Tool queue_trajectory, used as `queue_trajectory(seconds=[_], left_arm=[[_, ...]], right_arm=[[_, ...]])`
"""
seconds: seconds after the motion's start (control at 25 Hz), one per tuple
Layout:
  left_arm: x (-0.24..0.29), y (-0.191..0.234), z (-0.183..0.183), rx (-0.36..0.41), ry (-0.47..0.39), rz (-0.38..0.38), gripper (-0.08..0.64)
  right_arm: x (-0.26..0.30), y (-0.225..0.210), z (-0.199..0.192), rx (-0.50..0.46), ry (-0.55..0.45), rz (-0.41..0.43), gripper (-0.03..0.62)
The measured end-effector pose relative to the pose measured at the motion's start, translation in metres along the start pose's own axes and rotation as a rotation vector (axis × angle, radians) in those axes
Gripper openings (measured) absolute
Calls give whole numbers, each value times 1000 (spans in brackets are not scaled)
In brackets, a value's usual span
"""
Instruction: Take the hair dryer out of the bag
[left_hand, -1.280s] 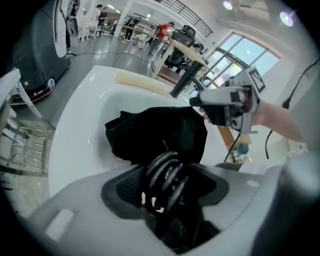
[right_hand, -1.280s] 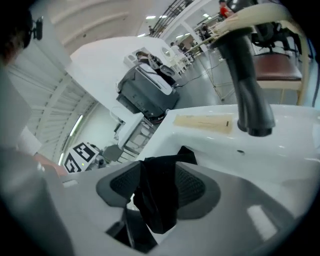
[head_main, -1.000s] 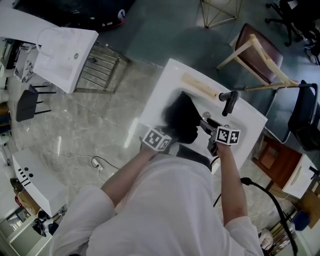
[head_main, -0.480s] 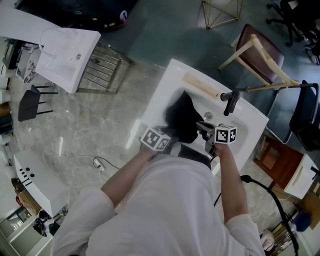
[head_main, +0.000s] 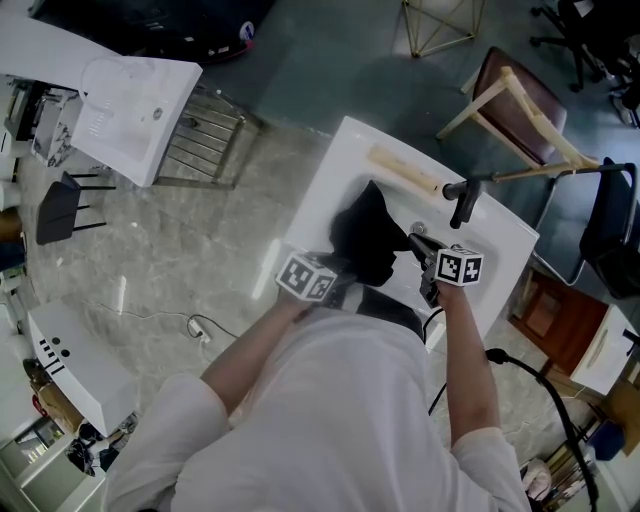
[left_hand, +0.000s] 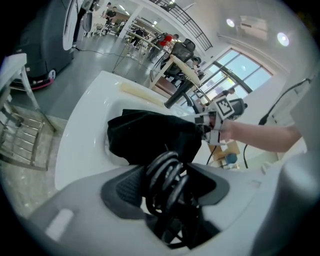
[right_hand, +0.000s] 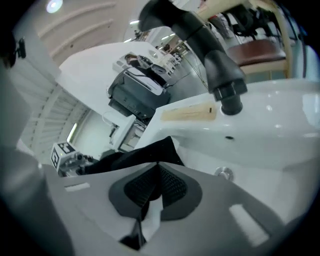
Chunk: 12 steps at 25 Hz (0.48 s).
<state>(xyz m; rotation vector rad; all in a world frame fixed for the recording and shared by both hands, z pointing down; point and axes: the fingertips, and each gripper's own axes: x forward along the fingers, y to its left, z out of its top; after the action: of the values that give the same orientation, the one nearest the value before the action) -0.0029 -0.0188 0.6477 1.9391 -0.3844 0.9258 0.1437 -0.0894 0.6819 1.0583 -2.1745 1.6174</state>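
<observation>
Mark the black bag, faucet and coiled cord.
black bag (head_main: 362, 238), head view, middle of the fabric.
faucet (right_hand: 218, 67), right gripper view, spout near its outlet.
coiled cord (left_hand: 163, 171), left gripper view, upper loops.

Crumpled black bag (head_main: 362, 238) — dryer's cord (left_hand: 167, 175), perhaps.

A white long-sleeved top (head_main: 330, 430) is worn. The left gripper (left_hand: 170, 182) and right gripper (right_hand: 150, 192) are grey-bodied, fitted with dark ribbed pads (right_hand: 172, 187), each topped by a white cube (head_main: 305, 277) (black square markers printed).
</observation>
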Motion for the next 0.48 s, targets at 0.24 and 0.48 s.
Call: queue_trajectory(seconds=[0.24, 0.48], left_arm=[[-12, -1, -2, 37, 18, -11, 256], [-16, -10, 2, 61, 25, -37, 256]], right_arm=[[10, -3, -28, -403, 243, -81, 225], [26, 7, -39, -520, 342, -28, 100]])
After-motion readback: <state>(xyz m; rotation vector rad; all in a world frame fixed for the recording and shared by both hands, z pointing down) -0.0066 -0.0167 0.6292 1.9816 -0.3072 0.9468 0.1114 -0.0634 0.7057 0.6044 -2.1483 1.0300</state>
